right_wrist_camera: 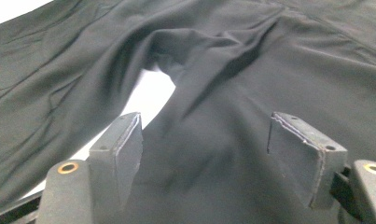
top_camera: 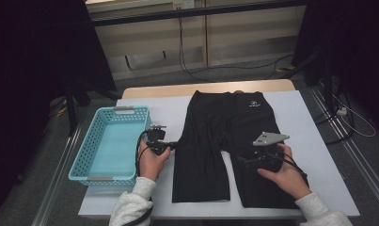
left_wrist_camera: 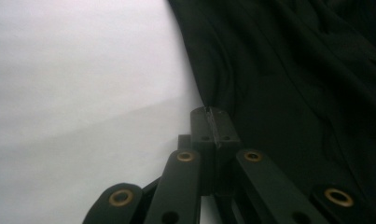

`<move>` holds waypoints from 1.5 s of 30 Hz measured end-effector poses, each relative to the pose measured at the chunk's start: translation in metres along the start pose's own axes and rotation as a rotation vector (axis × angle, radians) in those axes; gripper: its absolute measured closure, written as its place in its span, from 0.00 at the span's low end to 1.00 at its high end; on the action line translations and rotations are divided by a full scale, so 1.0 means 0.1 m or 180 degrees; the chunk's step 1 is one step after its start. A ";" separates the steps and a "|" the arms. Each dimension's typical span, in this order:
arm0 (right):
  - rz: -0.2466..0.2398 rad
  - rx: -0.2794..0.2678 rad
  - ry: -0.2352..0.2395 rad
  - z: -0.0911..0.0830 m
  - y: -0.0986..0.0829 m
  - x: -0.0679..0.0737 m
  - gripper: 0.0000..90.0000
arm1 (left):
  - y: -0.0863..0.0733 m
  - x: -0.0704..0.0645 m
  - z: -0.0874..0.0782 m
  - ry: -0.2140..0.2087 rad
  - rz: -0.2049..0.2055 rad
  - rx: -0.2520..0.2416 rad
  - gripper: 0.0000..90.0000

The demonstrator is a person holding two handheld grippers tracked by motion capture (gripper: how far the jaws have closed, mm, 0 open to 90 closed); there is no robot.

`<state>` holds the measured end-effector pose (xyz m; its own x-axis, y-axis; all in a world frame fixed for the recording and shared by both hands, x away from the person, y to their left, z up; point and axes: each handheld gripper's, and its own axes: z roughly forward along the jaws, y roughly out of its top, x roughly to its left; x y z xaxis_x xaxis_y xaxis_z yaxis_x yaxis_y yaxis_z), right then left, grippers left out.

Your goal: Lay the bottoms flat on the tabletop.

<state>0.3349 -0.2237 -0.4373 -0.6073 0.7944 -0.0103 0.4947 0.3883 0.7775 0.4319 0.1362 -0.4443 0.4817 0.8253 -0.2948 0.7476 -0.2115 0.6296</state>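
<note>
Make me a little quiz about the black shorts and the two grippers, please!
1. True or false: the black shorts lie flat on the white table.
2. Which gripper has its jaws wide apart? A) left gripper B) right gripper
3. What colour is the basket beside the shorts?

Key:
1. True.
2. B: the right gripper's jaws stand apart over the shorts. The left gripper's jaws are pressed together at the shorts' edge; whether cloth is caught between them is unclear.
3. Light blue.

You face a white-covered table (top_camera: 314,155) on grey floor (top_camera: 46,165); beyond it, beige wall panels (top_camera: 234,37), dangling black cables (top_camera: 187,61), dark surroundings.
</note>
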 end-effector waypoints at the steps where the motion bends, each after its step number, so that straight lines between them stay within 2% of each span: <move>1: 0.0026 -0.0006 -0.0037 -0.03 -0.01 -0.04 0.29 | 0.01 0.00 0.01 -0.0001 -0.0001 0.0026 1.00; 3: 0.0044 -0.0005 -0.0115 -0.06 -0.04 -0.10 0.29 | 0.01 0.02 0.02 0.0009 -0.0032 -0.0008 1.00; 4: 0.0049 -0.0001 -0.0145 -0.07 -0.05 -0.12 0.29 | 0.00 0.01 0.03 0.0047 -0.0013 0.0011 1.00; 6: 0.0058 0.0012 -0.0239 -0.10 -0.08 -0.18 0.29 | -0.01 0.00 0.05 0.0019 0.0012 0.0030 0.99; 7: 0.0080 0.0024 -0.0266 -0.12 -0.09 -0.21 0.29 | -0.01 -0.01 0.05 0.0079 0.0044 -0.0001 0.96; 9: 0.0095 0.0035 -0.0402 -0.17 -0.13 -0.28 0.29 | 0.00 -0.01 0.04 0.0002 0.0033 0.0008 0.90; 11: 0.0110 0.0050 -0.0482 -0.20 -0.16 -0.34 0.28 | -0.01 -0.02 0.04 -0.0058 0.0091 -0.0013 0.77; 12: 0.0139 0.0065 -0.0535 -0.21 -0.19 -0.38 0.28 | -0.01 -0.03 0.04 -0.0041 0.0158 -0.0066 0.67; 13: 0.0172 0.0077 -0.0591 -0.23 -0.21 -0.41 0.27 | -0.01 -0.03 0.05 -0.0016 0.0173 -0.0105 0.56; 15: 0.0266 0.0094 -0.0686 -0.26 -0.25 -0.50 0.26 | -0.01 -0.02 0.06 -0.0028 0.0227 -0.0059 0.49; 18: 0.0390 0.0113 -0.0797 -0.27 -0.29 -0.60 0.27 | 0.00 -0.02 0.06 0.0050 0.0324 -0.0079 0.35; 24: 0.0530 0.0208 -0.0956 -0.28 -0.35 -0.72 0.34 | 0.01 -0.04 0.04 0.0065 0.0389 -0.0106 0.28; 26: 0.0571 0.0212 -0.0968 -0.31 -0.36 -0.76 0.39 | 0.01 -0.05 0.04 0.0063 0.0396 -0.0107 0.28; 27: 0.0615 0.0228 -0.1051 -0.32 -0.38 -0.79 0.40 | 0.00 -0.05 0.04 0.0070 0.0399 -0.0099 0.27; 29: 0.0694 0.0249 -0.1010 -0.34 -0.42 -0.83 0.48 | 0.00 -0.05 0.04 0.0059 0.0398 -0.0097 0.27; 32: 0.0808 0.0291 -0.1097 -0.35 -0.46 -0.89 0.53 | 0.00 -0.05 0.05 0.0072 0.0394 -0.0106 0.27; 34: 0.0918 0.0268 -0.1044 -0.35 -0.49 -0.93 0.57 | 0.00 -0.04 0.05 0.0065 0.0415 -0.0077 0.26; 35: 0.0926 0.0310 -0.1002 -0.33 -0.50 -0.93 0.60 | 0.00 -0.04 0.06 0.0069 0.0404 -0.0090 0.26; 37: 0.0941 0.0360 -0.1032 -0.30 -0.52 -0.93 0.65 | 0.00 -0.04 0.06 0.0072 0.0406 -0.0071 0.26; 39: 0.0934 0.0327 -0.0912 -0.30 -0.52 -0.93 0.82 | 0.00 -0.04 0.06 0.0078 0.0404 -0.0081 0.26; 42: 0.0906 0.0320 -0.0835 -0.29 -0.51 -0.92 0.99 | 0.00 -0.05 0.06 0.0072 0.0409 -0.0086 0.26; 45: 0.0932 0.0330 -0.0789 -0.31 -0.52 -0.95 1.00 | -0.01 -0.05 0.07 0.0069 0.0405 -0.0089 0.26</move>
<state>0.3478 -0.3336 -0.4570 -0.2691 0.9622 0.0410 0.6925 0.1638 0.7026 0.4320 0.1285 -0.4479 0.5616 0.8039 -0.1959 0.6678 -0.3007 0.6809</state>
